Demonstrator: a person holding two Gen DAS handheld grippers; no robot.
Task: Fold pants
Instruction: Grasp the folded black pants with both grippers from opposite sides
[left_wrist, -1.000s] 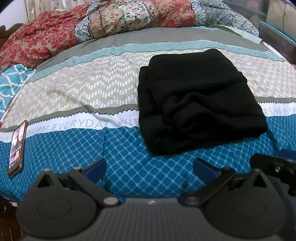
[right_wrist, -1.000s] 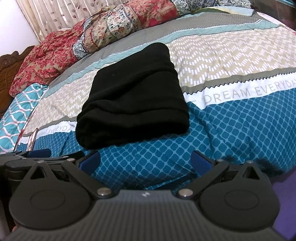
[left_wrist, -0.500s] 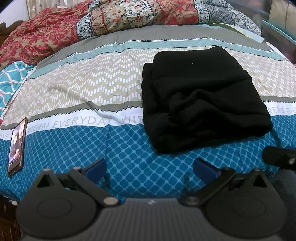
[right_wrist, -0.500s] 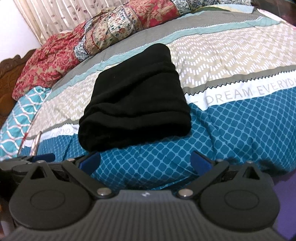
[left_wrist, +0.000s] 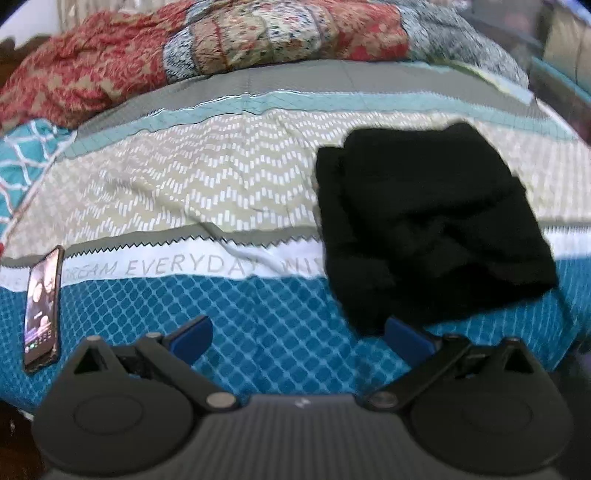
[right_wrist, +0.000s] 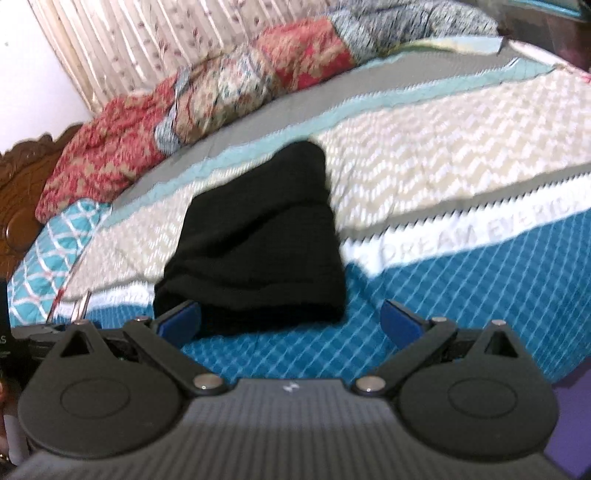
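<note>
A: Left wrist view first. What does your left gripper (left_wrist: 297, 334) show?

B: Your jaws stand spread wide, with nothing between them. The fingers (left_wrist: 192, 332) carry smooth blue pads on black matte linkage arms with round pivot housings. They sit above the bedspread (left_wrist: 184, 192), apart from it.

A: And beyond the tool?

B: The black pants (left_wrist: 424, 229) lie folded into a thick, roughly rectangular bundle of soft, fuzzy fabric, ahead and to the right. The bundle's near corner appears just past your right-hand pad. It rests across the teal diamond-print band, the white lettered band and the beige zigzag band of the quilted cover.

A: Right wrist view?

B: Your right gripper (right_wrist: 291, 319) is likewise fully parted and holds nothing. The pants (right_wrist: 258, 243) lie directly ahead, rounded folded edge toward you; the left pad overlaps that edge in the picture, though contact cannot be confirmed.

A: Surroundings?

B: A glossy phone (left_wrist: 42, 310) lies flat at the left edge. A rumpled red floral quilt (left_wrist: 92, 74) is heaped along the far side.
</note>
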